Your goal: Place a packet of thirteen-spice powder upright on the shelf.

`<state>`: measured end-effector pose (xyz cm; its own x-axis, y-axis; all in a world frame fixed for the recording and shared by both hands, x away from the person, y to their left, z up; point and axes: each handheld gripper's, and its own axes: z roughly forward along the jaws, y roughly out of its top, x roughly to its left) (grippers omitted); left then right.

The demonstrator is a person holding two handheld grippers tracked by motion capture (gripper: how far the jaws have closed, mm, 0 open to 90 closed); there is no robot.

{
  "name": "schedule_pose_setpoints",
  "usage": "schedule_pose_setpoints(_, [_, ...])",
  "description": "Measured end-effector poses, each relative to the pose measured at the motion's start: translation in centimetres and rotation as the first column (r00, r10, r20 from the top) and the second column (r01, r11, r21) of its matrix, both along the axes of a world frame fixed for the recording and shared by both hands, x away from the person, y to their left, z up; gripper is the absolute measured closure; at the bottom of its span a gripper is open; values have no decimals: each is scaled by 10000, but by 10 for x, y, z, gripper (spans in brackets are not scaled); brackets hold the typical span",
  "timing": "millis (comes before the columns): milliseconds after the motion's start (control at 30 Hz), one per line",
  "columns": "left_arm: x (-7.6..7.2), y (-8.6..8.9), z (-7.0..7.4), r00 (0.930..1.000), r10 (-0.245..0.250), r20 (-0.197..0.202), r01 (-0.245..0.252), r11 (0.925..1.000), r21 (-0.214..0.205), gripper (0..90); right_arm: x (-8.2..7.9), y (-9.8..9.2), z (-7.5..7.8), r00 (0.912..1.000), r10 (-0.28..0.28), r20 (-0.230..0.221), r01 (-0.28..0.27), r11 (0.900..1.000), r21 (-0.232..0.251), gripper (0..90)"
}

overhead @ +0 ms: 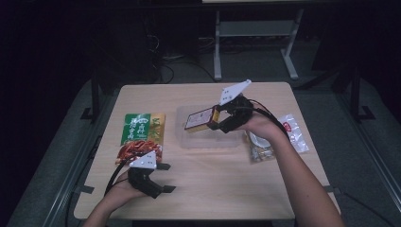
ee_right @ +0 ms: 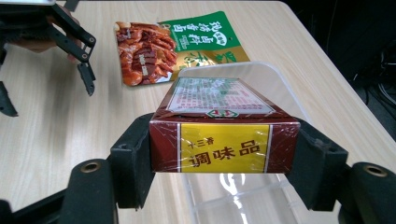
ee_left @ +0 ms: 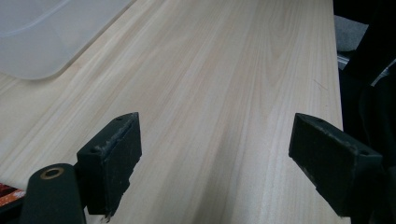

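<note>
My right gripper (overhead: 216, 120) is shut on a dark red box (overhead: 200, 119) with a yellow label, its jaws pressing the two short sides (ee_right: 224, 154). The box (ee_right: 219, 100) hangs tilted above a clear plastic container (overhead: 189, 139) in the middle of the table, and the container's far rim (ee_right: 252, 70) shows just beyond it. Near the front left edge my left gripper (overhead: 168, 177) stands open, resting low with nothing between its jaws (ee_left: 215, 158), just bare wood.
A green and red snack pouch (overhead: 142, 132) lies flat at the left, just behind the left gripper. Two clear packets (overhead: 293, 132) lie at the right, beside the right forearm. One corner of the container (ee_left: 37, 37) shows in the left gripper view.
</note>
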<state>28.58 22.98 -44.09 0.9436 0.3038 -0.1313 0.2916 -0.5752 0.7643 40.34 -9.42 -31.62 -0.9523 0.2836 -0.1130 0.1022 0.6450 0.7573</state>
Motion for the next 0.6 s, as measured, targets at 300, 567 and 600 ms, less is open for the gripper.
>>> schedule_pose_setpoints(300, [-1, 1, 0, 9999, 55, -124, -57, 9998, -183, 167, 23, 21, -1, 9997, 224, 80, -221, 9990, -376, 317])
schedule_pose_setpoints(567, [-2, 0, 0, 9998, -55, -174, 49, 9995, -311, 167, 36, 34, -8, 9993, 360, -54, -362, 9980, -521, 316])
schedule_pose_setpoints(600, [-2, 0, 0, 9998, -56, -174, 50, 9995, -314, 167, 36, 35, -9, 9996, 235, -156, -243, 9983, -532, 316])
